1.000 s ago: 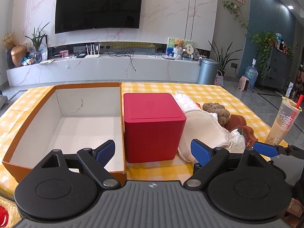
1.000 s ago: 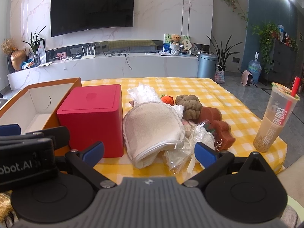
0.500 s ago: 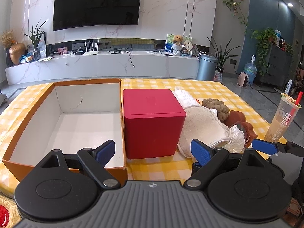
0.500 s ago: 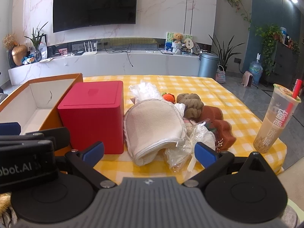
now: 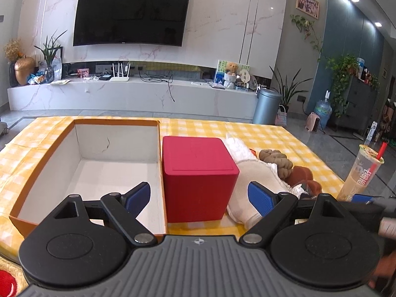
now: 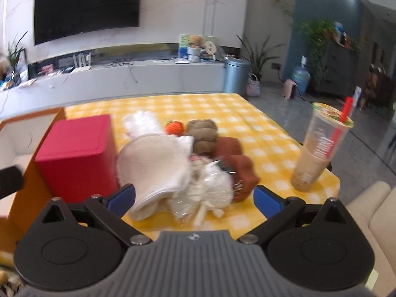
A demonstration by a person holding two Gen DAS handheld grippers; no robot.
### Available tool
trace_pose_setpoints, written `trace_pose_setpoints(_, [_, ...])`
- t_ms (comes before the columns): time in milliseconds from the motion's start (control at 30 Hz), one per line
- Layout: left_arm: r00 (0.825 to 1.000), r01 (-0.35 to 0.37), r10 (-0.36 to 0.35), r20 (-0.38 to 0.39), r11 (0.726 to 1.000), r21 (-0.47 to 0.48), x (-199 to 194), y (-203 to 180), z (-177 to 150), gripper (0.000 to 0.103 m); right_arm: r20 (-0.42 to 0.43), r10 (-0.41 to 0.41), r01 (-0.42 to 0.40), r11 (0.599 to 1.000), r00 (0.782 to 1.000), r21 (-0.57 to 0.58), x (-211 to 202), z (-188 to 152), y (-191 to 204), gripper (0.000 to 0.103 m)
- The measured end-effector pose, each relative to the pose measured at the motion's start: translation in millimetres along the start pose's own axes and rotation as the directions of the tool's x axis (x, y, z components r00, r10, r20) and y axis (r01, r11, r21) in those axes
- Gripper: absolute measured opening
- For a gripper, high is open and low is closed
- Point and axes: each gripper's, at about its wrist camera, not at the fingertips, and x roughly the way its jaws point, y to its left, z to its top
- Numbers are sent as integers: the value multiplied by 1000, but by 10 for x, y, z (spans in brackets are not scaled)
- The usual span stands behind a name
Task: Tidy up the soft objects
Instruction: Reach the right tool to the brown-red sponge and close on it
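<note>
We see a bright, sharp left view with bowed fisheye edges; motion blur smears our right view.

Clear plastic milk-tea cup with red straw [image 5: 361, 173], printed lettering on its side, blurred and not readable, red cube-shaped box [image 5: 198, 177], faint embossed mark on lid, illegible, no other legible text

Left gripper [image 5: 199, 195] fingers spread, empty, before red box [image 5: 198, 173]; orange box [image 5: 158, 148] beside.
</note>
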Motion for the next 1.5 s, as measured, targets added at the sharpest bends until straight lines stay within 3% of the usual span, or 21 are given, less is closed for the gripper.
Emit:
trace_pose_setpoints(267, [999, 38, -39, 18, 997, 62, 12, -241, 64, 103, -121, 29, -10, 988, 992, 152, 305, 375, -542, 100])
trace_pose_setpoints(400, [998, 66, -64, -19, 995, 79, 132, -441, 90, 103, -153, 60, -11, 953, 986, 304, 538, 557, -769, 100])
trace_pose_setpoints(600, [993, 112, -106, -44, 983, 144, 334, -658, 82, 103, -190, 51, 3, 962, 980, 272, 882, 831, -868, 99])
trace_pose_setpoints(700, [990, 135, -128, -53, 976, 169, 457, -755, 63, 103, -172, 85, -20, 935, 981, 353, 1034, 799, -1015, 99])
trace_pose_setpoints(800, [991, 122, -111, -68, 977, 174, 589, -820, 15, 103, -195, 136, -47, 913, 971, 406, 1304, 636, -1046, 81])
trace_pose_setpoints(833, [991, 128, -116, -74, 974, 188, 629, -849, 0, 103, -215, 168, -67, 910, 962, 409, 1410, 588, -1036, 75])
trace_pose_setpoints(900, [988, 142, -125, -91, 968, 207, 709, -894, -30, 103, -238, 203, -85, 901, 950, 426, 1570, 548, -1032, 72])
trace_pose_setpoints(1000, [984, 168, -148, -103, 958, 234, 795, -986, -76, 103, -223, 149, -49, 915, 963, 400, 1634, 598, -1034, 73])
trace_pose_setpoints(1067, [982, 176, -149, -118, 948, 265, 860, -1074, -104, 103, -195, 156, -66, 914, 968, 400, 1664, 621, -1058, 72])
trace_pose_setpoints(1167, [982, 173, -140, -126, 933, 315, 931, -1211, -177, 103, -227, 181, -78, 913, 957, 400, 1781, 601, -1064, 69])
trace_pose_setpoints(1300, [973, 204, -151, -173, 914, 350, 1048, -1339, -247, 103, -278, 125, -29, 945, 952, 325, 1889, 580, -1017, 69])
trace_pose_setpoints(1400, [976, 192, -136, -172, 910, 368, 1146, -1393, -296, 103, -294, 110, -11, 948, 949, 317, 1945, 585, -1038, 69])
trace_pose_setpoints(1500, [979, 162, -98, -178, 907, 389, 1240, -1421, -336, 103, -308, 123, -24, 952, 943, 306, 1984, 569, -1018, 55])
